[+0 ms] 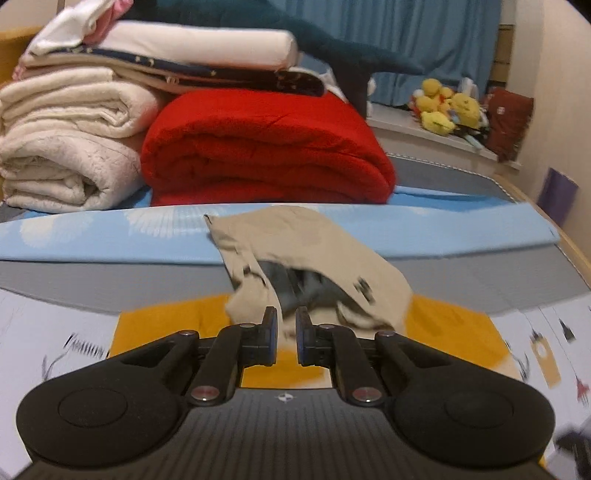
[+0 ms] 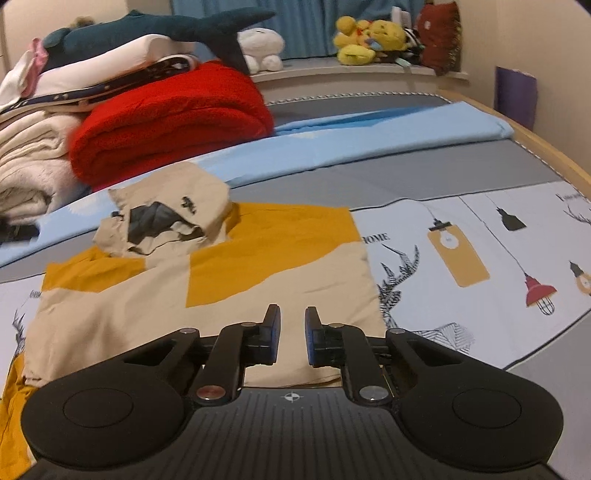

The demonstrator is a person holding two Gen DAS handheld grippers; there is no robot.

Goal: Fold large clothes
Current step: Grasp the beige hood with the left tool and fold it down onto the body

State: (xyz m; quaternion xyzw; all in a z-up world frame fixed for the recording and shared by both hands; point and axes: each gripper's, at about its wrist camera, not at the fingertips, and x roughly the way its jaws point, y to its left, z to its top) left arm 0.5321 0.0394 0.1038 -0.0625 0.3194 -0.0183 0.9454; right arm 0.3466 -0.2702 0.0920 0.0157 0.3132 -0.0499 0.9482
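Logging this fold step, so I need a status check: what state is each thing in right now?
Left claw: open, holds nothing.
Right claw: open, holds nothing.
Yellow and beige garment: lying on the bed, partly folded, hood crumpled.
Red blanket: folded.
Cream blankets: folded, stacked.
Blue sheet: folded strip across the bed.

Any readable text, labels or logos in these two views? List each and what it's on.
"HOME": printed on the white patterned bedsheet, beside the beige-and-yellow garment.
Dark print at the sheet's far right edge: cut off and blurred, unreadable.
Dark marks on the garment's hood: too blurred to read.
White mark on the dark red cushion: too small to read.
Left wrist view: sheet print motion-blurred, unreadable.
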